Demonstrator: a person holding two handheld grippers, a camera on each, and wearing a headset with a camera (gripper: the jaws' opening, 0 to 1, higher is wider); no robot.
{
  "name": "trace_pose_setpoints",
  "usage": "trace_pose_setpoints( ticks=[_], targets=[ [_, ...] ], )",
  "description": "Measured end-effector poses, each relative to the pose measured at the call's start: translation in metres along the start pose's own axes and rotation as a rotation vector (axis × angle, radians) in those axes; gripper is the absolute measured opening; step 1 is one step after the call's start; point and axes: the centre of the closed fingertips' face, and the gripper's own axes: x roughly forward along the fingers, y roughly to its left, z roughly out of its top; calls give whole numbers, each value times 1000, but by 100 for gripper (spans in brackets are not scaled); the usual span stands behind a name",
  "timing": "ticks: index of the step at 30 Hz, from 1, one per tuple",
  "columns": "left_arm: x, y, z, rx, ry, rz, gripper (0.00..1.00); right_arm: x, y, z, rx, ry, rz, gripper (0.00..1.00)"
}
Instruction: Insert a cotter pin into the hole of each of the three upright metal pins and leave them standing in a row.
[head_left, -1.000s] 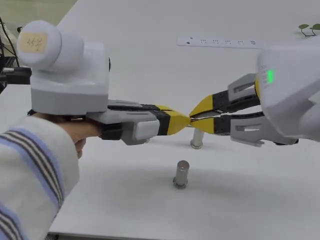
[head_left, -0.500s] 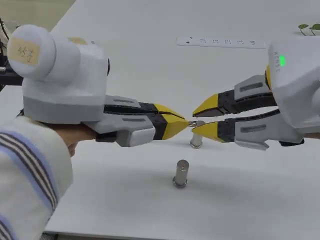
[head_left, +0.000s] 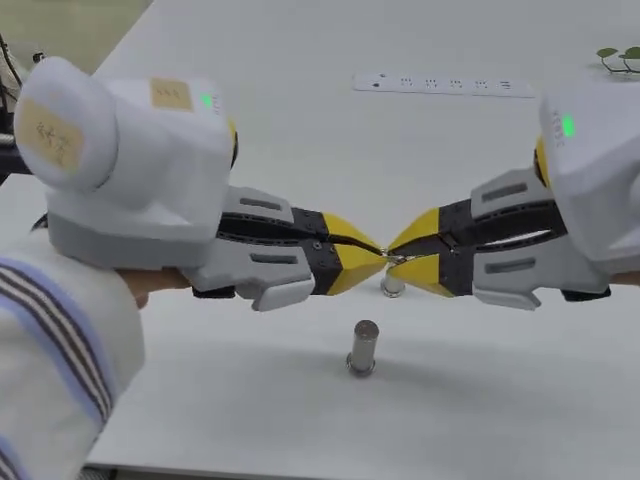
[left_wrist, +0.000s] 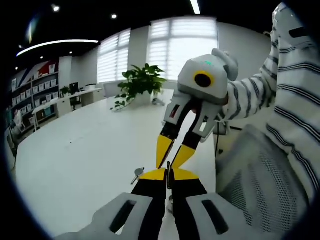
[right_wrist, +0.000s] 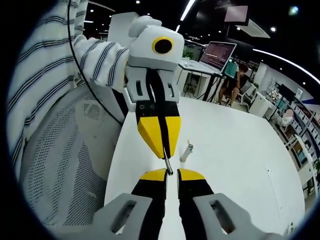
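Cotter pin (head_left: 390, 258) is hanging in the air above the surface (head_left: 300, 140), caught between two gripper tips that are meeting nose to nose in the head view. The left gripper (head_left: 377, 254) is reaching in from nine o'clock with its jaws pressed together on one end. In the right gripper view, the thin wire is sticking out of those closed yellow tips. The right gripper (head_left: 399, 260) is coming in from three o'clock. Its jaws are looking drawn together on the other end, though the contact itself is too small to read surely.

Two upright metal pins are standing below. The far metal pin (head_left: 392, 287) is sitting just under the meeting tips, partly hidden by them. The near metal pin (head_left: 362, 347) is standing at six o'clock of it, a little apart. Whether either hole is already filled is too small to tell.

I am judging the step in hand to be a regrip or handover of the cotter pin between the two grippers, ahead of an insertion. The next move is calling for one gripper to let go and the other to line the wire up with a metal pin's cross hole. Then it is calling for a slow, straight push that is not tipping the metal pin over.
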Motion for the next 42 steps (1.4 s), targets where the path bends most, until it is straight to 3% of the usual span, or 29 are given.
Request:
trace_pose_setpoints(
  ticks=[8, 14, 18, 23, 27, 31, 36, 42],
  targets=[
    [3, -2, -10, 106, 76, -22, 0, 0, 7, -4, -4, 9, 38, 0],
    [4, -5, -13, 117, 94, -45, 0, 0, 13, -7, -13, 30, 67, 0],
    [6, -12, -21, 147, 135, -87, 0, 2, 24, -11, -14, 57, 117, 0],
    [9, -18, -27, 119, 166, -117, 0, 2, 33, -15, 16, 64, 146, 0],
    [12, -19, -27, 138, 164, -113, 0, 1, 33, -19, 45, 58, 128, 0],
    [15, -20, -27, 79, 165, -114, 0, -1, 32, -23, 90, 47, 115, 0],
    [18, -21, -31, 110, 181, -109, 1, -2, 35, -31, 131, 42, 92, 0],
    [19, -16, -43, 120, 230, -76, 20, -1, 35, -49, 194, 46, 64, 0]
  ],
)
